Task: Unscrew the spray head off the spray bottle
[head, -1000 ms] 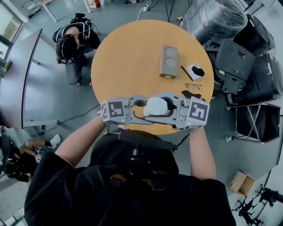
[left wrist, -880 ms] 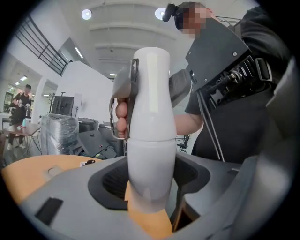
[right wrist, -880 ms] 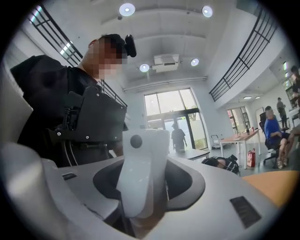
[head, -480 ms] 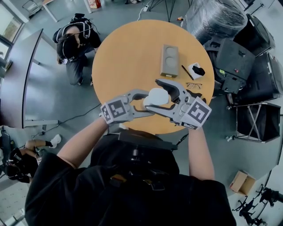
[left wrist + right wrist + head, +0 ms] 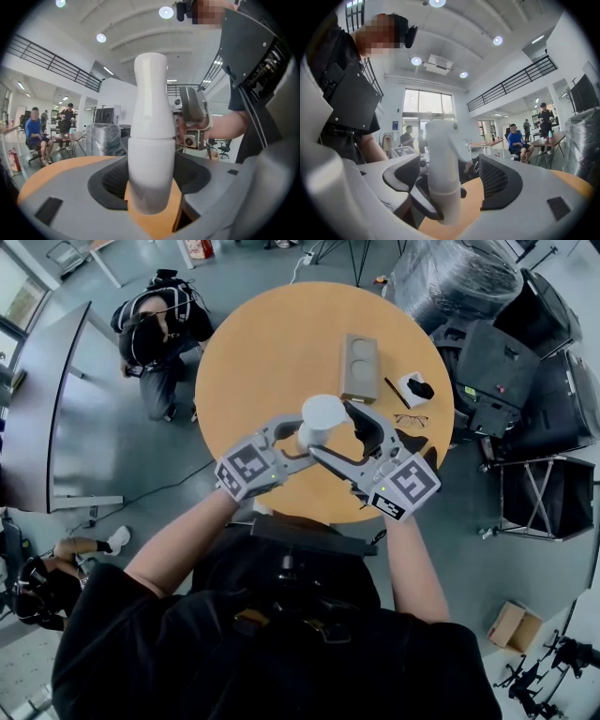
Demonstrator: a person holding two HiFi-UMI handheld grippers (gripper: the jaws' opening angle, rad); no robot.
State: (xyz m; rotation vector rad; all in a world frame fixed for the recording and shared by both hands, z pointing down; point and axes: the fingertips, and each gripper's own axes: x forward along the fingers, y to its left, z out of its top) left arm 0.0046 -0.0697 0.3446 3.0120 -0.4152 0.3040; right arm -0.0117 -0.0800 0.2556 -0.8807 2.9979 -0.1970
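Jaws of the left gripper (image 5: 150, 185) pinch the lower body of the white spray bottle (image 5: 150, 164), which stands upright between them, clear of the desk (image 5: 272, 352). Jaws of the right gripper (image 5: 450, 182) stand spread wide to either side of the spray head (image 5: 440, 150), with a gap on each side. They have just been opening and grip nothing.

We judge the bottle light, stiff and glossy, so its round body may turn within the left jaws under torque. The right jaws would best close on the head just above its seam with the body, with the left jaws staying below that seam.

A second ago the grippers faced each other in one line, with the bottle lying across between them. Both now angle forward and converge on the bottle, which the head view shows end-on.
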